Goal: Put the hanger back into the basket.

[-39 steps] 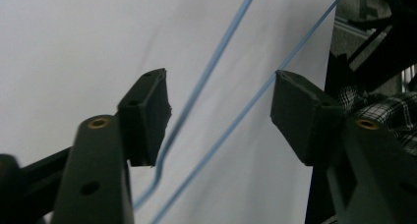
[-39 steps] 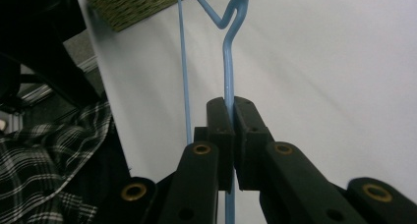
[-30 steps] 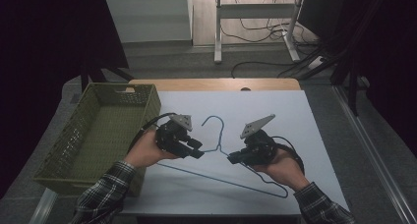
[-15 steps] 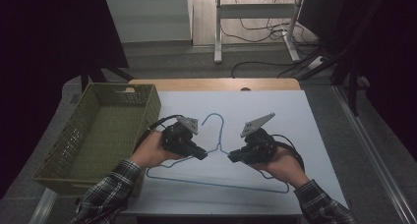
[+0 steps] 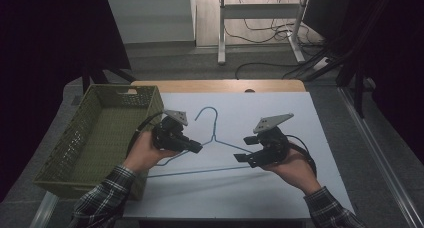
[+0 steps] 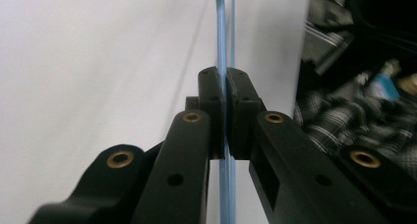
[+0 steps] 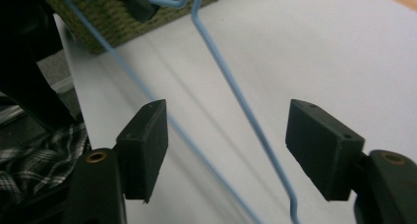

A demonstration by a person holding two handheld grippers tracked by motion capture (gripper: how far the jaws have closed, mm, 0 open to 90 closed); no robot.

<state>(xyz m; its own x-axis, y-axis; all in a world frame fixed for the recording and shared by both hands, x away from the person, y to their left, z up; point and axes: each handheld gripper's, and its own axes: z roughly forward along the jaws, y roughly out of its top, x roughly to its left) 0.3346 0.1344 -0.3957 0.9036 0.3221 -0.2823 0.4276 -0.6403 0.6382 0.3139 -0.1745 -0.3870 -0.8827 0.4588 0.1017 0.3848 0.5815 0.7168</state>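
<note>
Blue wire bent into a thin coat hanger (image 5: 212,143) is the thing both hands are busy with, and everything else is easiest placed against it. It lies over a white sheet (image 5: 280,188) covering the wooden table (image 5: 215,85), hook pointing away from the person, long bottom bar nearest them.

At the hanger's left shoulder sits the left gripper (image 5: 192,148), black with a grey three-cornered plate on top, held in the person's left hand (image 5: 142,155). In the left gripper view its two jaws are pressed together on the blue wire, which runs straight up between the pads (image 6: 211,94) (a second strand shows just beside the pinched one). So that gripper is clamped on the hanger.

At the hanger's right shoulder is the right gripper (image 5: 242,155), same build, carried in the right hand (image 5: 295,168). The right gripper view shows its jaws spread wide, with both the sloping arm and the bottom bar of the hanger (image 7: 236,101) passing through the gap and touching neither pad. I cannot tell from above whether that end of the wire rests on the sheet or hangs just clear of it.

Left of the hanger, just beyond the left hand, stands an olive-green woven plastic basket (image 5: 100,133), rectangular, its near corner at the table's edge. Plaid sleeves (image 5: 107,198) come in below the hanger on both sides.
</note>
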